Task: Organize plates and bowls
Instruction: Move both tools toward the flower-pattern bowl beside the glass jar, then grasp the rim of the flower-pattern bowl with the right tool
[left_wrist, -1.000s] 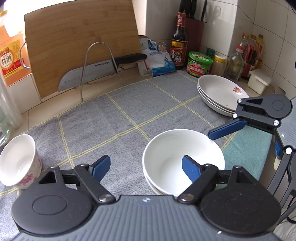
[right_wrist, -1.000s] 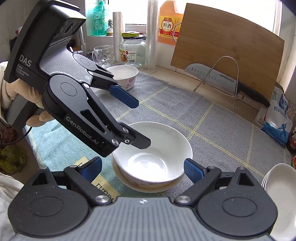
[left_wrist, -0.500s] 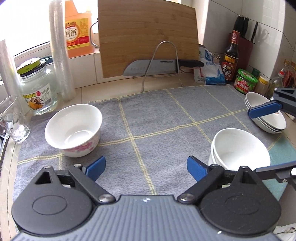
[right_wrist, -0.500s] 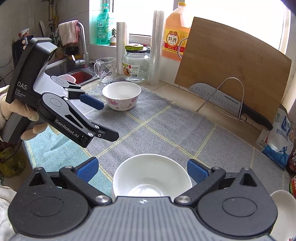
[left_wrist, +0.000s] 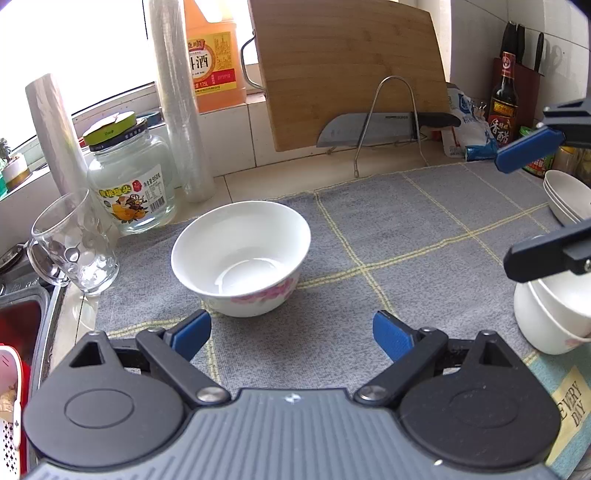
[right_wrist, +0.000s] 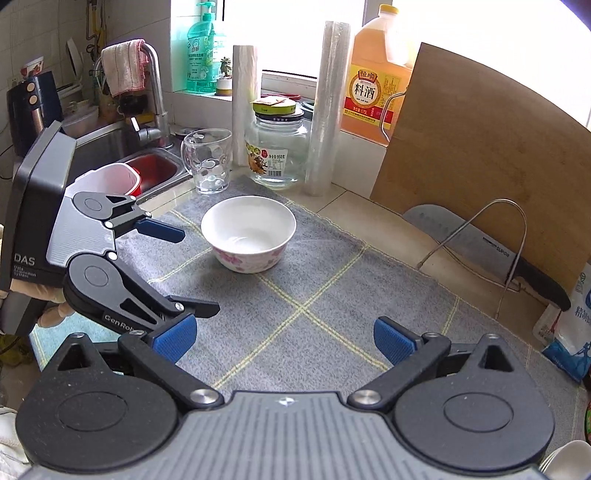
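Note:
A white bowl with pink flowers (left_wrist: 241, 257) stands alone on the grey mat (left_wrist: 388, 229), just ahead of my open, empty left gripper (left_wrist: 291, 334); it also shows in the right wrist view (right_wrist: 248, 232). Two stacked white bowls (left_wrist: 550, 314) sit at the right edge. Stacked white plates (left_wrist: 567, 197) lie beyond them. My right gripper (right_wrist: 285, 341) is open and empty over the mat; its fingers (left_wrist: 528, 151) reach in from the right in the left wrist view. The left gripper (right_wrist: 192, 269) appears at the left in the right wrist view.
A glass mug (left_wrist: 70, 243), a glass jar (left_wrist: 129, 177) and plastic-wrap rolls (left_wrist: 177, 99) stand behind the bowl. A cutting board (left_wrist: 351, 70) and a knife on a wire rack (left_wrist: 384, 125) lean at the back. A sink (right_wrist: 140, 166) is on the left. Bottles (left_wrist: 504, 96) stand at the back right.
My left gripper swung left from the stacked bowls and closed in on the flowered bowl. My right gripper lifted away from the stack, which has left its view.

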